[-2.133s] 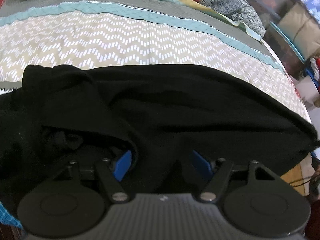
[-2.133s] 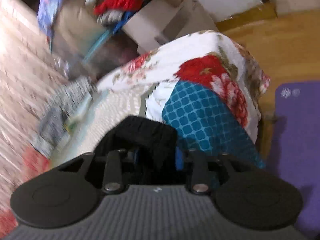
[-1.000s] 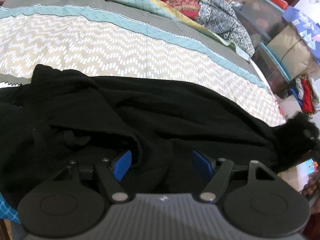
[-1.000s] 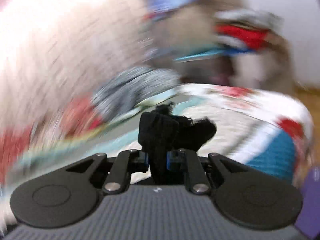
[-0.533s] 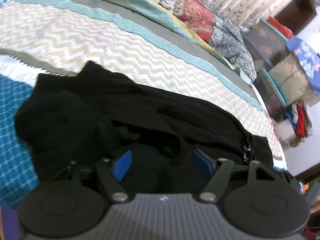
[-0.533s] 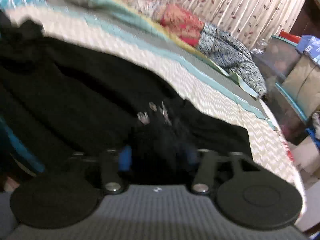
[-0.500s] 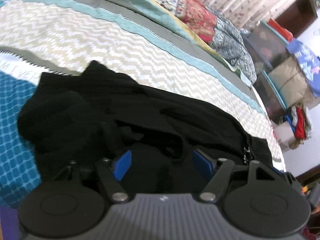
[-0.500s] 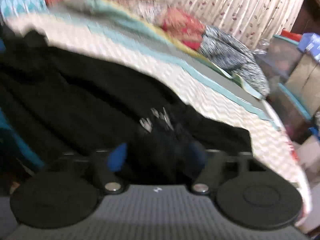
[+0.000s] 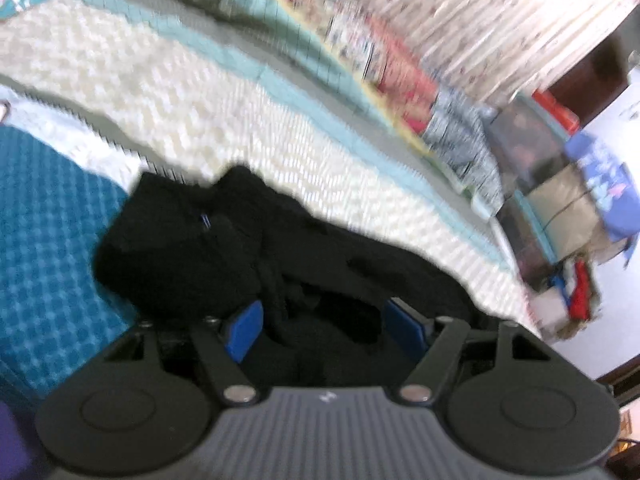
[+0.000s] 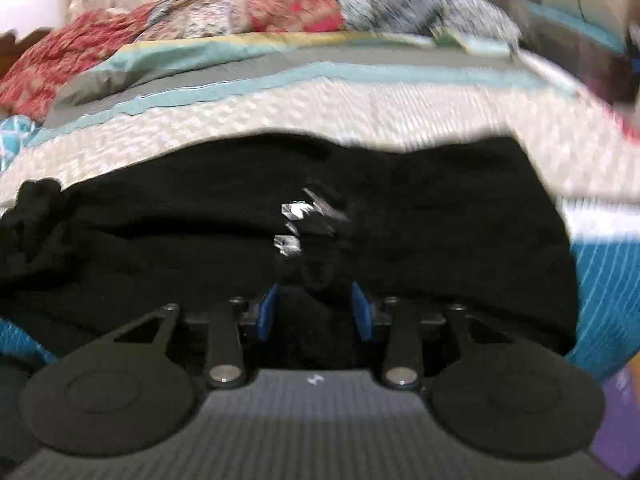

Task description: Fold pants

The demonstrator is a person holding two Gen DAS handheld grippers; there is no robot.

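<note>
The black pants point(image 9: 320, 248) lie bunched on the patterned bedspread point(image 9: 160, 92), a rumpled heap at their left end. My left gripper point(image 9: 324, 320) has its blue pads wide apart with loose black cloth between them, not pinched. In the right wrist view the pants point(image 10: 440, 208) spread across the bed point(image 10: 360, 108), with shiny metal bits point(image 10: 296, 216) near the middle. My right gripper point(image 10: 314, 304) has its blue pads apart with a fold of black cloth between them.
Pillows and folded quilts point(image 9: 400, 72) lie along the far side of the bed point(image 10: 280, 12). Storage boxes and clothes point(image 9: 560, 184) stand past the bed's right end. A teal checked cloth point(image 9: 44, 220) covers the near left corner. A purple mat point(image 10: 616, 412) lies at lower right.
The right gripper swung from facing the room to facing the bed, laid its end of the pants down, and opened. The left gripper drew back; the pants sit more bunched.
</note>
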